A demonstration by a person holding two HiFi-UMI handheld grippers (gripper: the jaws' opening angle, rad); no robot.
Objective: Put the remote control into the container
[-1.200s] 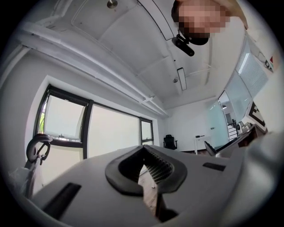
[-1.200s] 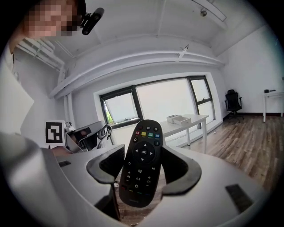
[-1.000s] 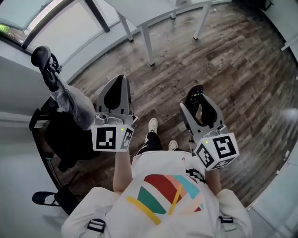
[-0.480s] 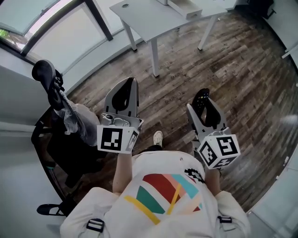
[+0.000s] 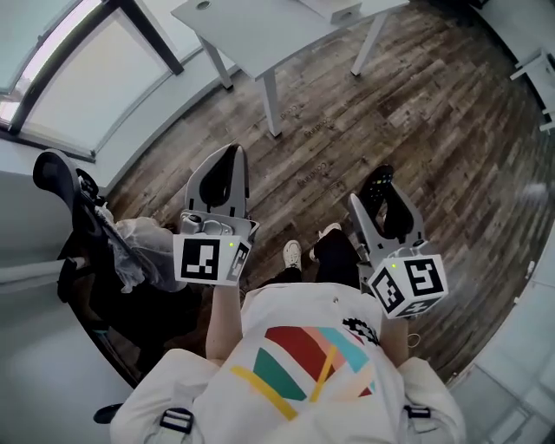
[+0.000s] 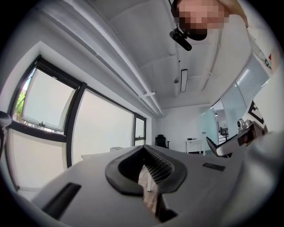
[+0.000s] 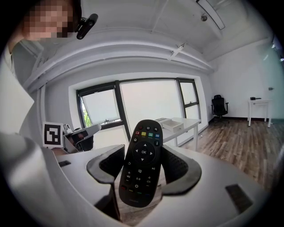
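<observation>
My right gripper [image 5: 379, 189] is shut on a black remote control [image 5: 375, 183], held upright between its fingers at chest height. In the right gripper view the remote control [image 7: 141, 162] faces the camera with its buttons showing, and the gripper [image 7: 142, 156] clasps its sides. A shallow white container [image 7: 173, 124] rests on a white table [image 7: 186, 129] ahead by the windows; in the head view the container [image 5: 336, 9] is cut by the top edge. My left gripper [image 5: 232, 153] is shut with nothing in it, and its jaws [image 6: 144, 150] meet in the left gripper view.
The white table [image 5: 251, 33] stands on a wooden floor, far ahead of both grippers. An office chair draped with clothing [image 5: 100, 230] sits at the left by the window wall. The person's shoes [image 5: 293, 254] show below. Another desk [image 7: 260, 102] and chair [image 7: 218, 106] stand far right.
The person has stepped across the floor, so the table and chair have shifted in view. Both grippers keep their pose, and the remote stays in the right one.
</observation>
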